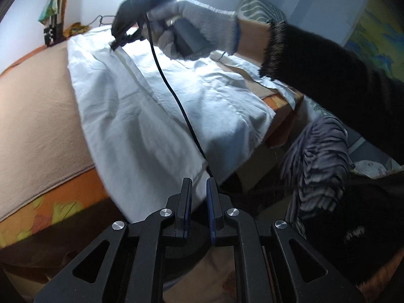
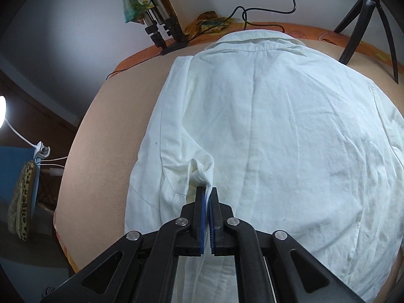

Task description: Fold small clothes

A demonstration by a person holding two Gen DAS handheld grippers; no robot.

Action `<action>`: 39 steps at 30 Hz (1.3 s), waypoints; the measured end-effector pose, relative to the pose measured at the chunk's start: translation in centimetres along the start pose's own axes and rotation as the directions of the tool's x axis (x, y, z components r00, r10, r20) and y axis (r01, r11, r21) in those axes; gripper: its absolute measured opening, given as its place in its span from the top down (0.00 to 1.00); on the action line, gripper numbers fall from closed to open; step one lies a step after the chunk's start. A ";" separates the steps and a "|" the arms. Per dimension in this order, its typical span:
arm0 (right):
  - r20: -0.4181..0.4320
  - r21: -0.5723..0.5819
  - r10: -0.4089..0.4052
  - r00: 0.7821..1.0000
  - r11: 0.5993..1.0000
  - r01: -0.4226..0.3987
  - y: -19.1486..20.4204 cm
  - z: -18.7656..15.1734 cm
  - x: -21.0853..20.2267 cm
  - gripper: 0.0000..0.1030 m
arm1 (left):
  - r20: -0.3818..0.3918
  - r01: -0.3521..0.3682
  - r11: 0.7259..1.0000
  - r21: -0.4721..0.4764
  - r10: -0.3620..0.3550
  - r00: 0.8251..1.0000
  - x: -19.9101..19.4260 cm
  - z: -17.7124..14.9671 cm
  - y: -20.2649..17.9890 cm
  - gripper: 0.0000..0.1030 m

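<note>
A white shirt lies back-up on the beige table cover, its collar at the far end. My right gripper is shut on a bunched fold of the shirt's left sleeve, lifted over the shirt's back. In the left wrist view the same shirt stretches away. At its far end a gloved hand holds the right gripper, pinching cloth. My left gripper stands at the shirt's near hem. Its jaws are a narrow gap apart, white cloth shows in the gap, and the pads do not press on it.
A black cable runs from the right gripper across the shirt. A grey striped garment hangs off the table's right side. Tripod legs and a second stand rise at the far edge. An orange patterned border marks the table's edge.
</note>
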State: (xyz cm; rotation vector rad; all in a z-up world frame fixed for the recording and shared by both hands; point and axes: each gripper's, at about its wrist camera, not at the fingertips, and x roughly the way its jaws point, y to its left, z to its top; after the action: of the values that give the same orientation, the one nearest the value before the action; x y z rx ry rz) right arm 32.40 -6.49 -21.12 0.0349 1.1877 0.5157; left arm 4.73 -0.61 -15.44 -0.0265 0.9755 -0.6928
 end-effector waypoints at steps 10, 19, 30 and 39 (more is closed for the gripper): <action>-0.014 -0.033 -0.038 0.999 0.999 0.037 0.1 -0.9 -0.2 0.92 | 0.077 -0.131 0.988 -0.085 0.138 0.988 -1.7 0.8 4.3 0.90; 0.158 -0.058 -0.045 0.986 0.997 0.055 -2.0 -2.8 -9.2 0.60 | -0.058 -0.121 0.992 -0.020 0.119 0.991 3.4 0.4 4.3 0.90; 0.331 0.104 -0.133 0.934 0.989 0.104 -13.2 -10.7 -22.2 0.49 | 0.054 -0.101 0.995 0.026 0.099 0.994 0.6 2.5 2.2 0.90; 0.304 0.295 -0.324 0.896 0.926 0.235 -25.9 -19.7 -28.4 0.49 | 0.136 -0.040 0.998 0.044 0.034 0.990 1.7 7.2 0.3 0.63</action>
State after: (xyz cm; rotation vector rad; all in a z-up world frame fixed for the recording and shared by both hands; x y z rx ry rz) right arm 16.59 -45.54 -11.49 0.1633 0.8818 0.0901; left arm 10.97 -3.34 -12.65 -0.0139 0.8279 -0.6711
